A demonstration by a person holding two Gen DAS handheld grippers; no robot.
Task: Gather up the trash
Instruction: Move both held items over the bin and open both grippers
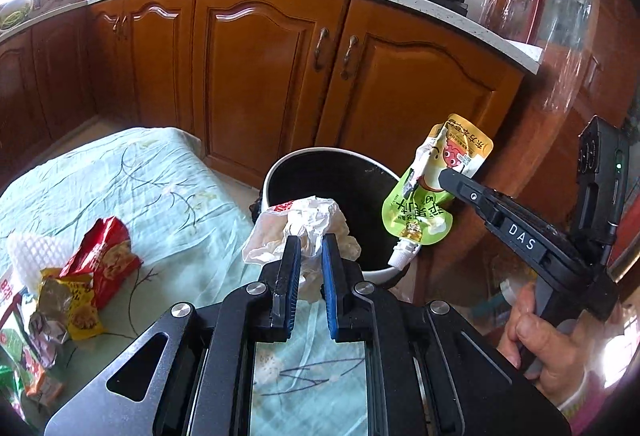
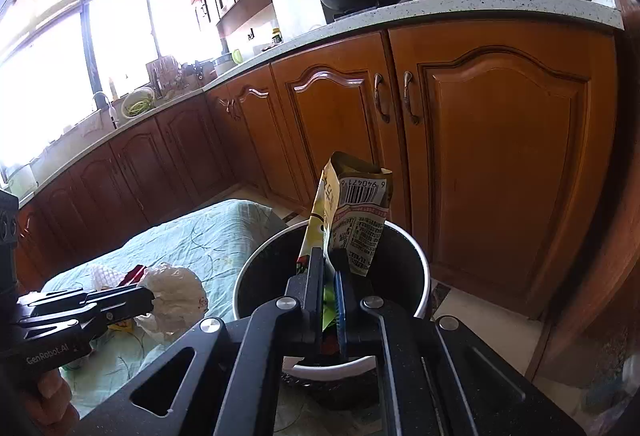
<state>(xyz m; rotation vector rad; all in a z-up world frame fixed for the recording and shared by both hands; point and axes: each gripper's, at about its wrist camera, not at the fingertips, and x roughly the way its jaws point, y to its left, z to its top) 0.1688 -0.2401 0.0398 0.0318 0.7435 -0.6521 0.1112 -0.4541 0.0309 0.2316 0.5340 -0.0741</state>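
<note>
My left gripper (image 1: 307, 242) is shut on a crumpled white plastic wrapper (image 1: 308, 220), held at the near rim of a round bin (image 1: 276, 166) with a white rim and black liner. My right gripper (image 2: 330, 262) is shut on a green-yellow spouted drink pouch (image 2: 356, 196), which hangs spout-down over the bin's right side (image 1: 436, 176). The right gripper (image 1: 444, 176) enters the left wrist view from the right. In the right wrist view the left gripper (image 2: 150, 300) and the wrapper (image 2: 176, 296) show at lower left, with the bin (image 2: 422, 260) directly ahead.
A low table with a pale green cloth (image 1: 152, 176) carries a red snack bag (image 1: 106, 256), a yellow packet (image 1: 78, 310), white foam netting (image 1: 28, 252) and other wrappers. Brown kitchen cabinets (image 1: 256, 76) stand behind the bin. A person's hand (image 1: 552, 344) grips the right tool.
</note>
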